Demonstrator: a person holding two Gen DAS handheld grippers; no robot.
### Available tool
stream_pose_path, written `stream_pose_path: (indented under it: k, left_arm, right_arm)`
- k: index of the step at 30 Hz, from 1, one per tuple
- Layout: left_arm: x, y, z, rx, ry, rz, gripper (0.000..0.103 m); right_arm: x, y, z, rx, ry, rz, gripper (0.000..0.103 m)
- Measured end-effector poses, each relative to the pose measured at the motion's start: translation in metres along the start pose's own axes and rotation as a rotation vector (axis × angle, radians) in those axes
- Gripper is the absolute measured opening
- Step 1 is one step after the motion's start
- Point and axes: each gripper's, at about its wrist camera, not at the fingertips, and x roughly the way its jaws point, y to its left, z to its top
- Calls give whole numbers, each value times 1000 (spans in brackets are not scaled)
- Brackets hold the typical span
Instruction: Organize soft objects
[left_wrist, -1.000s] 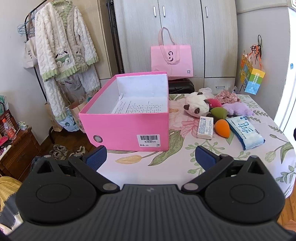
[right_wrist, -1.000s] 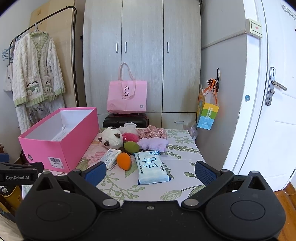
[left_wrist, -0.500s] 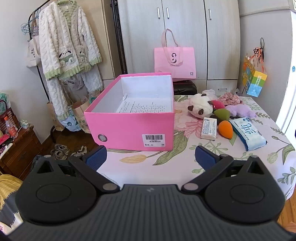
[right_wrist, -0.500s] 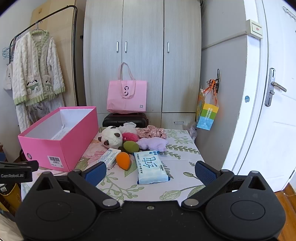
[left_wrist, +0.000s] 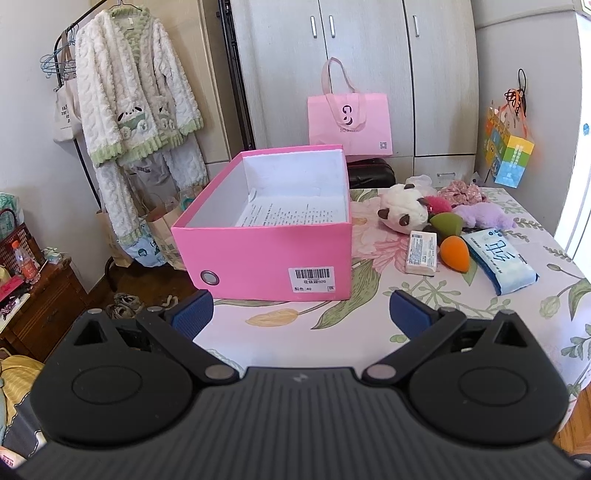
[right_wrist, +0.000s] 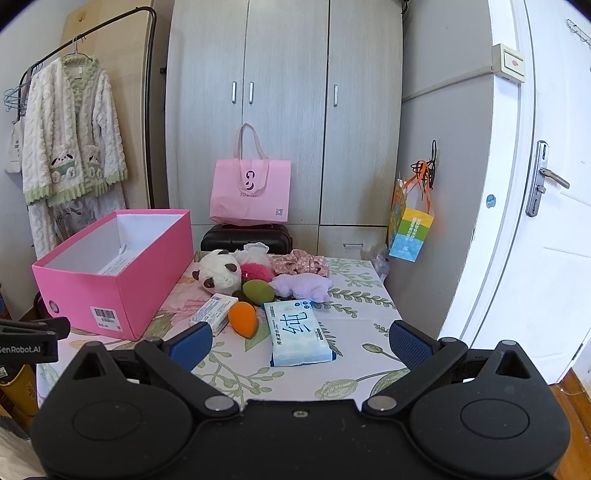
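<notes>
Home bedroom: wardrobe (right_wrist: 284, 110), hanging fleece robe (left_wrist: 136, 96), floral-clothed table (right_wrist: 354, 295)

My left wrist view looks from just off the near edge of the surface (left_wrist: 369, 332), facing the short barcode end of the pink box (left_wrist: 266, 254) at close range, angled slightly down. My right wrist view sits further right and back, level, facing the wardrobe (right_wrist: 284, 110) across the tissue pack (right_wrist: 299, 332). Both share the box, the panda plush (right_wrist: 219, 273), the orange sponge (left_wrist: 455, 253) and the pink bag (left_wrist: 351, 122).
</notes>
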Motion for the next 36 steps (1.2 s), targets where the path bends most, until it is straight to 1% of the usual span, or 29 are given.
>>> stream_pose_path:
  k: [7, 10, 12, 17, 20, 22, 24, 26, 29, 33, 36]
  left_arm:
    - [-3, -3, 0, 9, -5, 1, 103]
    - [-6, -5, 2, 15, -16, 1, 103]
    - [-9, -5, 5, 15, -32, -13, 103]
    - [-13, -12, 13, 11, -77, -73, 103]
    - [-12, -19, 18, 13, -80, -123, 102]
    - [-9, -28, 23, 44, -83, -148, 102]
    - [-4, -37, 27, 51, -85, -172, 102]
    - [4, -46, 31, 60, -74, -190, 102]
    - [18, -61, 35, 73, -70, -215, 102]
    - [45, -80, 40, 72, -45, -310, 101]
    - [66, -101, 41, 96, -12, -371, 100]
  right_arm:
    - [-2, -1, -2, -20, -7, -3, 103]
    - [-3, 0, -2, -31, -14, 0, 103]
    - [-3, 0, -1, -41, -18, -1, 103]
    - [-2, 0, 2, -69, -24, 20, 103]
    - [0, -2, 4, -84, -30, 39, 103]
    - [1, -4, 3, -102, -40, 68, 103]
    - [5, -9, 2, -130, -50, 108, 103]
    - [12, -17, 1, -134, -64, 160, 103]
    - [27, -30, -4, -131, -90, 210, 103]
    - [55, -44, -8, -137, -64, 254, 103]
    - [77, -47, -11, -164, -38, 284, 103]
